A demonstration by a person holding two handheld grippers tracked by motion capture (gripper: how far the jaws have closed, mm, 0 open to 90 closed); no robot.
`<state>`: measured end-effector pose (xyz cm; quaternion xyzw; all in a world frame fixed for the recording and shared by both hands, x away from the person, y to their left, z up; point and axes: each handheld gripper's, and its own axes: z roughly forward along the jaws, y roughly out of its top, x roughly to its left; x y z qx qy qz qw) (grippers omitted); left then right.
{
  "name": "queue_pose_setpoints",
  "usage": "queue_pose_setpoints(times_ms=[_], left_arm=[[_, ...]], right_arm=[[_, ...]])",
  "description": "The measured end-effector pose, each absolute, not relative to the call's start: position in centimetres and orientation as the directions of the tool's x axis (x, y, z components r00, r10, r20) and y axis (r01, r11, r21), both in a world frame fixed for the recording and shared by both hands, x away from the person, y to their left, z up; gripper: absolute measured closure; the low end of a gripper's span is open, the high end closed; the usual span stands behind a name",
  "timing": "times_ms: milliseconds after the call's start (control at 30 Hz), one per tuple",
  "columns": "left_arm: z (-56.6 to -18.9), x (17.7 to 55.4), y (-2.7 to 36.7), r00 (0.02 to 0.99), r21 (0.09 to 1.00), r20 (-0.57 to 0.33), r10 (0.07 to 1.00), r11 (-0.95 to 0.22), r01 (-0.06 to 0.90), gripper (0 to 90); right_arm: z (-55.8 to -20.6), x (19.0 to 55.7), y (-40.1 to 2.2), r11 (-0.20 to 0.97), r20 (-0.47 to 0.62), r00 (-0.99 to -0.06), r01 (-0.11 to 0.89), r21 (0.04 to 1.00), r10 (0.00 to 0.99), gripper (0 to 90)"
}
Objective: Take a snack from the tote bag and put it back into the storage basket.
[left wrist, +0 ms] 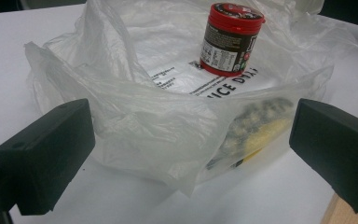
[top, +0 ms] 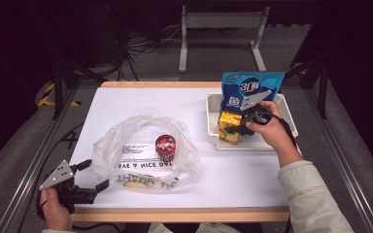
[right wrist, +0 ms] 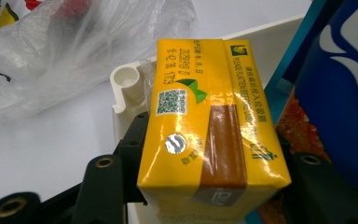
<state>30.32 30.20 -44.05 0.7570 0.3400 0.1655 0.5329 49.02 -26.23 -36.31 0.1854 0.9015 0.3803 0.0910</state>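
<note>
A yellow drink carton (top: pixel 229 127) stands in the white tray (top: pixel 267 143) at the right, with my right gripper (top: pixel 240 125) shut on it. In the right gripper view the carton (right wrist: pixel 209 126) sits between the two black jaws of the right gripper (right wrist: pixel 209 154), one jaw on each side face. A clear plastic bag (top: pixel 145 150) lies at the table's middle with a red-lidded jar (top: pixel 165 147) standing in it. My left gripper (top: pixel 95 174) rests open at the bag's near left corner. In its view the bag (left wrist: pixel 168 116) bulges between the wide-apart jaws, untouched.
A blue snack pouch (top: pixel 250 92) stands upright in the tray behind the carton. A yellow and dark packet (left wrist: pixel 261 126) lies inside the bag near its front edge. The table's wooden front edge (top: pixel 175 213) runs just below the left gripper.
</note>
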Motion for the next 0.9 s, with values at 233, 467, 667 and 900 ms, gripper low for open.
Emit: queue_pose_setpoints(times_ms=[233,467,667,900], left_arm=[[-44.07,30.34,30.25,0.714,0.920,-0.111,0.691,-0.201,0.337,0.6],[-44.05,30.33,30.26,0.714,0.920,-0.112,0.691,-0.199,0.337,0.6],[-44.06,30.32,30.22,0.714,0.920,-0.113,0.691,-0.199,0.338,0.6],[-44.08,30.35,30.12,0.717,0.919,-0.111,0.688,-0.204,0.338,0.6]], right_arm=[[-36.92,49.10,-26.01,0.653,-0.015,-0.919,0.270,0.708,0.395,50.4],[-37.32,49.16,-25.84,0.671,-0.020,-0.920,0.272,0.690,0.393,50.1],[-37.29,49.07,-26.23,0.678,-0.020,-0.919,0.275,0.682,0.393,48.9],[-37.38,48.78,-26.71,0.681,-0.035,-0.914,0.275,0.679,0.404,45.5]])
